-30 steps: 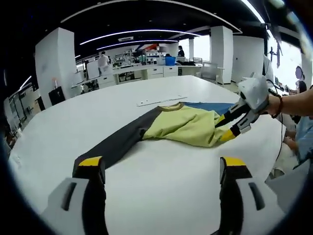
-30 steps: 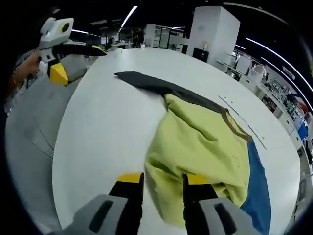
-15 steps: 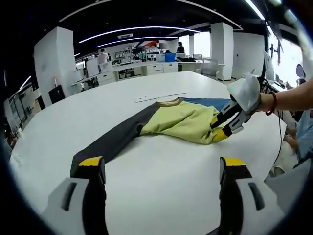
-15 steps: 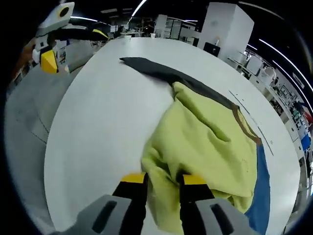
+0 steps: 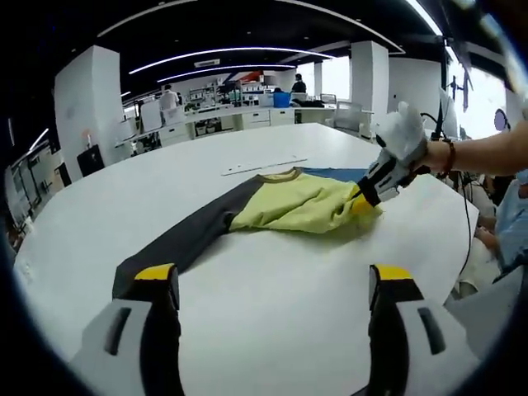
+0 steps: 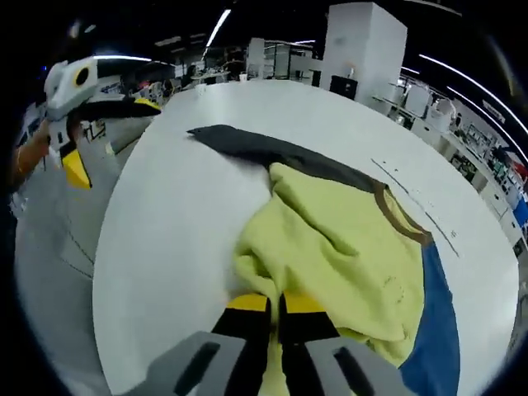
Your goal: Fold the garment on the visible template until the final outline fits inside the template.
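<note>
A yellow-green garment (image 5: 290, 208) lies bunched on the white table (image 5: 272, 305), with a dark grey sleeve (image 5: 183, 239) stretched out toward me and a blue part (image 5: 340, 174) behind. My left gripper (image 5: 274, 285) stands open above bare table, short of the sleeve end. My right gripper (image 5: 369, 187) comes in from the right, shut on the garment's yellow edge. In the right gripper view my right gripper (image 6: 275, 304) pinches the yellow fabric (image 6: 346, 247); the brown collar (image 6: 398, 216), grey sleeve (image 6: 247, 148) and blue part (image 6: 435, 326) lie beyond. The left gripper (image 6: 76, 124) hangs at upper left.
A thin white strip (image 5: 262, 167) lies on the table behind the collar, and faint line marks (image 6: 412, 196) run past the collar. The table's rounded edge (image 6: 111, 272) drops to grey floor. A person's sleeve (image 5: 511, 227) is at the right. Desks and pillars stand far behind.
My right gripper's jaws closed fully on the yellow fabric and carried that edge inward over the garment, toward the collar. The left gripper stayed open in place.
</note>
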`<action>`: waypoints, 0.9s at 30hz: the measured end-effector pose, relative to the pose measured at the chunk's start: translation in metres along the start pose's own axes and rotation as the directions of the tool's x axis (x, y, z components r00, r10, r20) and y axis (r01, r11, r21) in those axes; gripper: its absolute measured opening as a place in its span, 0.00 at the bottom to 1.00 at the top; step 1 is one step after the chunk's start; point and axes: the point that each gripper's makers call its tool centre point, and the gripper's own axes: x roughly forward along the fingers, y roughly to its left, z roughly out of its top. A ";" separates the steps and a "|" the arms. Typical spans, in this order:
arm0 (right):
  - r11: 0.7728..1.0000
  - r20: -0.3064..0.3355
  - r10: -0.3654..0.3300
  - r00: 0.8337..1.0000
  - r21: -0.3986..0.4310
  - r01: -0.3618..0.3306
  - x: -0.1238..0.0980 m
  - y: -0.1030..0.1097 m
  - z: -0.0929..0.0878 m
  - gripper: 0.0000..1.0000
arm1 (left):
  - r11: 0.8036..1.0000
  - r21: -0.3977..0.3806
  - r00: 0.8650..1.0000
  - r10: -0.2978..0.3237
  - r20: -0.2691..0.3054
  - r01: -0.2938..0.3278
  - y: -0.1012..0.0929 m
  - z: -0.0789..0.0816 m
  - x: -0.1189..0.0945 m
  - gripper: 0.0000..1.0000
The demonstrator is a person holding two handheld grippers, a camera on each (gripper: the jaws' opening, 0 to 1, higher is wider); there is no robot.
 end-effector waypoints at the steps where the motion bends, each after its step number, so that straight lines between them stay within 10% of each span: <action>1: 1.000 0.013 -0.002 1.000 0.018 0.002 -0.002 -0.004 0.005 0.00 | 1.000 -0.001 1.000 0.002 -0.002 -0.002 0.000 -0.001 0.001 0.92; 12: 0.983 0.085 -0.080 0.993 0.169 0.065 -0.002 -0.055 0.040 0.00 | 1.000 -0.016 1.000 0.003 -0.008 -0.003 0.001 -0.004 0.008 0.92; 27: 0.956 0.010 -0.136 0.991 0.263 0.129 0.032 -0.100 0.032 0.00 | 0.999 -0.042 1.000 0.003 -0.015 -0.003 0.003 -0.006 0.027 0.85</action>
